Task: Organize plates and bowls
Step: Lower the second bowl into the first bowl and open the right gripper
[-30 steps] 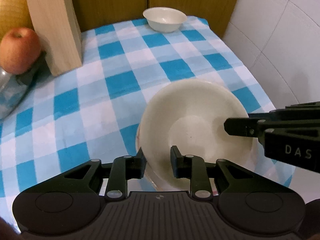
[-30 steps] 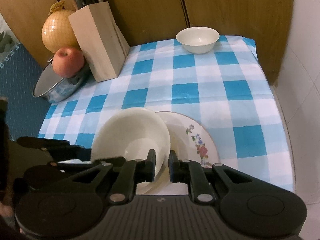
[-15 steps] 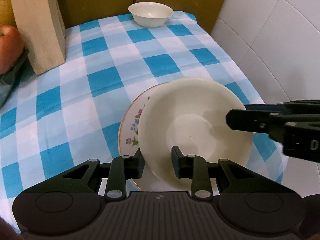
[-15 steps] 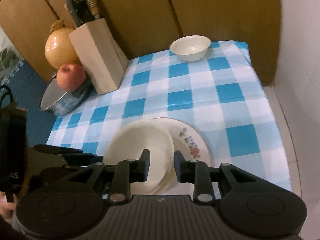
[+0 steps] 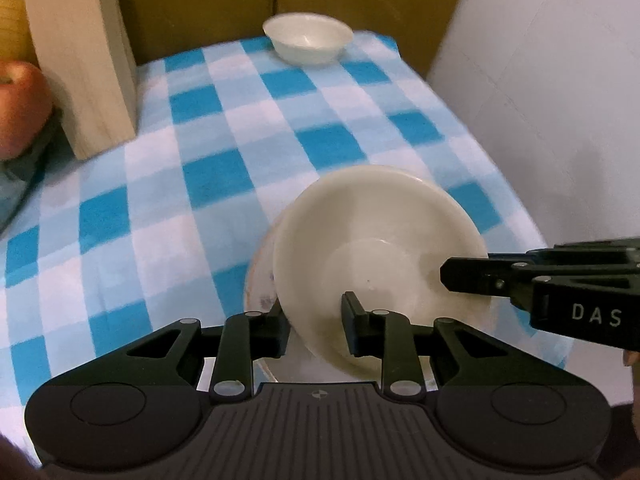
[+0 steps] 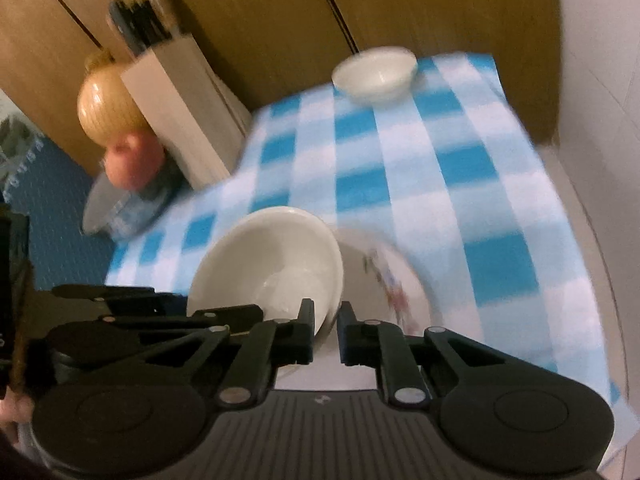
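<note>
A large cream bowl is tilted above a floral plate on the checked cloth. My left gripper is shut on the bowl's near rim, one finger inside and one outside. My right gripper is shut on the bowl's opposite rim; the floral plate lies just right of it. The right gripper's fingers show in the left wrist view at the bowl's right edge. A small white bowl stands at the cloth's far edge, also in the right wrist view.
A wooden knife block and a red apple stand at the left. In the right wrist view an onion and a metal pot sit by the block. A white tiled wall borders the right; brown panels stand behind.
Both grippers have lifted and tilted the large bowl, and it now covers more of the floral plate. The right wrist view is blurred by motion.
</note>
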The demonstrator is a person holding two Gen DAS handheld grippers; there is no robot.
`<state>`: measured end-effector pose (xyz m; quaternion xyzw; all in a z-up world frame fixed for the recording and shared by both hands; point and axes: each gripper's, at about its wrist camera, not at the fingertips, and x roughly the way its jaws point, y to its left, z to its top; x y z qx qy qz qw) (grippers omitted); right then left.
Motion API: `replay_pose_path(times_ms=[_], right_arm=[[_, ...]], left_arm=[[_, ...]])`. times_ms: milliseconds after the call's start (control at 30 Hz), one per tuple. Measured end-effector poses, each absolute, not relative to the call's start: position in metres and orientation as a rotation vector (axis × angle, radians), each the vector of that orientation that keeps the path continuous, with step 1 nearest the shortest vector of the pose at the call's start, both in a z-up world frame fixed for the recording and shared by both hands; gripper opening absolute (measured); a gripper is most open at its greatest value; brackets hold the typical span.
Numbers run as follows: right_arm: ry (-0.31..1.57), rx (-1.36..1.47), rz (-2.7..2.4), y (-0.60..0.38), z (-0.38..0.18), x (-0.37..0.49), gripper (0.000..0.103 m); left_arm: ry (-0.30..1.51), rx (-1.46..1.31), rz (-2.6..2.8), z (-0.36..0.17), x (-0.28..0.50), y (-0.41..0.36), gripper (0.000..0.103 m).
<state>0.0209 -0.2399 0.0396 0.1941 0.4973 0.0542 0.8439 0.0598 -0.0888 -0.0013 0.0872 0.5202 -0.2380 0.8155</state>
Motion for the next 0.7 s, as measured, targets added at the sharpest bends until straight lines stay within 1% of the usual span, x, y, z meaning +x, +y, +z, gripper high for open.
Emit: replay_pose_path(times_ms=[133, 300, 400, 500, 567, 633, 700], right_arm=[[0.989, 0.389, 0.096, -0.238, 0.053, 0.054, 0.01], [0.955, 0.429, 0.074, -0.242, 0.045, 0.107, 0.01], [0.99, 0.436, 0.063, -0.244, 0.029, 0.138, 0.01], [1.051, 0.426, 0.061, -0.246, 0.009, 0.158, 0.011], [1.085, 0.435, 0.066, -0.249, -0.003, 0.164, 0.011], [1.108, 0.423, 0.059, -0.252, -0.008, 0.168, 0.013], [1.105, 0.423, 0.068, -0.259, -0.007, 0.167, 0.016]], left_arm=[[1.044, 0.171, -0.476, 0.023, 0.08, -0.094, 0.034], [1.0, 0.16, -0.409, 0.03, 0.123, -0.099, 0.034], [1.009, 0.14, -0.376, 0.022, 0.154, -0.102, 0.034], [1.06, 0.118, -0.364, 0.003, 0.179, -0.104, 0.034], [1.094, 0.12, -0.36, -0.012, 0.188, -0.104, 0.037], [1.131, 0.137, -0.352, -0.026, 0.196, -0.103, 0.038], [1.141, 0.156, -0.353, -0.032, 0.198, -0.1, 0.046]])
